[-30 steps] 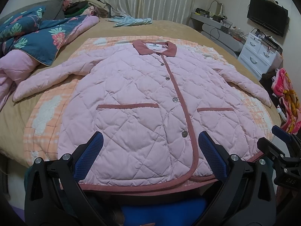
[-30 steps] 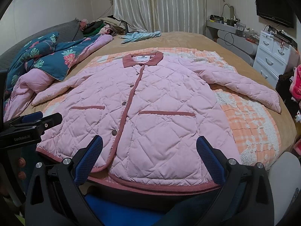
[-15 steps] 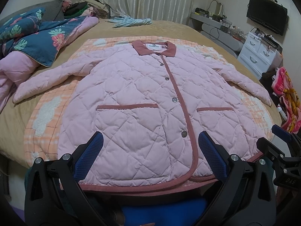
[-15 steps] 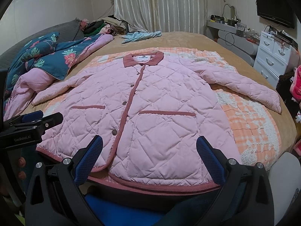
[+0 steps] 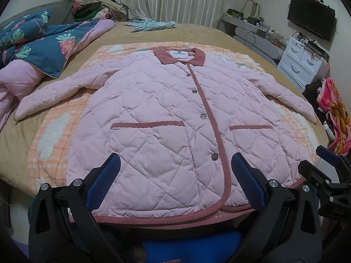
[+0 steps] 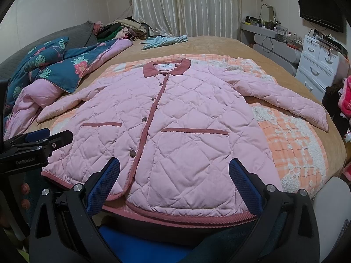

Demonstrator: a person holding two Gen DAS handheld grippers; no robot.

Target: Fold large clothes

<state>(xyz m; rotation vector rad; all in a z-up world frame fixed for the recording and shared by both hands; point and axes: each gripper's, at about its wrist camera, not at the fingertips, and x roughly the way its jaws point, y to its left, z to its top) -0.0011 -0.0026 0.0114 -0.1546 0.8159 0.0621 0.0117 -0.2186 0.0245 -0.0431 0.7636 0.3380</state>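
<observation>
Hovering agape — both grippers (left (image 5: pixel 175 175), right (image 6: pixel 174 175)) over flat jacket (image 5: pixel 175 114).

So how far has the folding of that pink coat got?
Done: the pink quilted jacket lies flat on the bed, face up, front closed, both sleeves spread out. In hand: nothing; the left gripper and right gripper are open near the hem, touching no fabric. Left: every fold, meaning sleeves in and body doubled over. It has barely begun.
</observation>
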